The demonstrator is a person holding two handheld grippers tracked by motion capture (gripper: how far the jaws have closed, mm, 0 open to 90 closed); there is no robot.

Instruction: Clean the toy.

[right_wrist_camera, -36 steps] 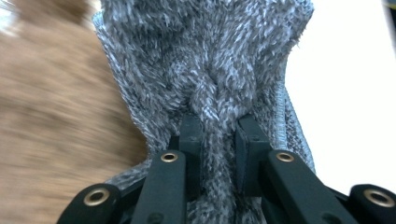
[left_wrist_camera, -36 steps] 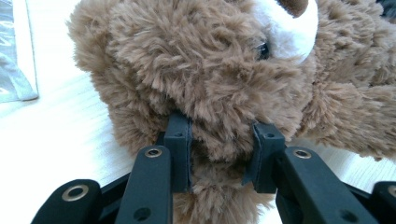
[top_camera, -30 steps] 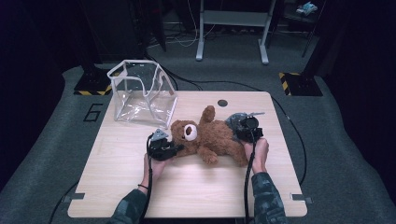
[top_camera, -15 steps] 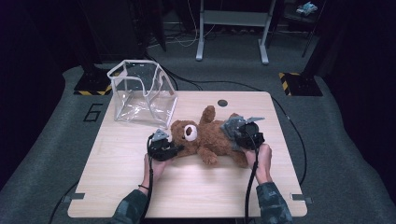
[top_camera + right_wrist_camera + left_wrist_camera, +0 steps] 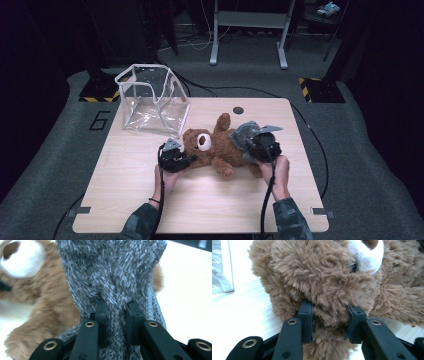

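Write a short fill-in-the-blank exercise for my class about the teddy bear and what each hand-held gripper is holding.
1. The left hand-held gripper is shut on the teddy bear's ____.
2. The right hand-held gripper pinches a fuzzy ____ garment.
3. The clear plastic bag stands on the ____ table.

Missing words: head; grey; wooden

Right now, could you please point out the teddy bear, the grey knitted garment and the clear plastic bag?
teddy bear [image 5: 202, 141]: high view, on its face.
grey knitted garment [image 5: 112, 270]: right gripper view, mid-fabric.
clear plastic bag [image 5: 150, 107]: high view, front wall.
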